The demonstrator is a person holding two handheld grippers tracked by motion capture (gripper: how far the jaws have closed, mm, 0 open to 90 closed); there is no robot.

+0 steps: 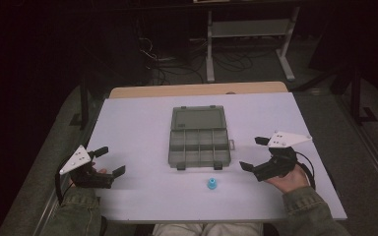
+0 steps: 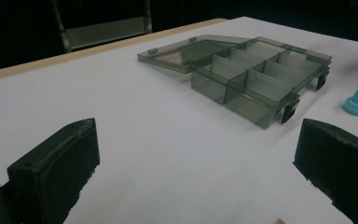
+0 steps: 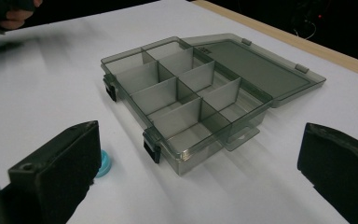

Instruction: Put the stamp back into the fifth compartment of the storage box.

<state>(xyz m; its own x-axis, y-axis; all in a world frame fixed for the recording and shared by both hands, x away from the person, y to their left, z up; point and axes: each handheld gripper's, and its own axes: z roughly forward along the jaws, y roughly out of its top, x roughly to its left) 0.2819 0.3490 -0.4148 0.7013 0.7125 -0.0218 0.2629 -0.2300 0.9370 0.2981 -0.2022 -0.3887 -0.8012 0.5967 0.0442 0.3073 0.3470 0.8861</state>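
Both grippers sit low over the white table [image 1: 128,118], w/ jaws spread wide and nothing between them: left gripper [image 1: 109,161] near the table's left edge, right gripper [image 1: 255,153] at right. Smoky clear organizer box [image 1: 198,146] lies mid-table, lid [image 1: 198,118] folded flat toward the far edge, long axis running near-to-far, latches facing the person. No legible writing. Small blue cap-like piece [image 1: 212,184] stands upright just in front of the box, apart from it.

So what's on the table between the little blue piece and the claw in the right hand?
Nothing: in the high view, bare white table separates the blue piece from the right gripper.
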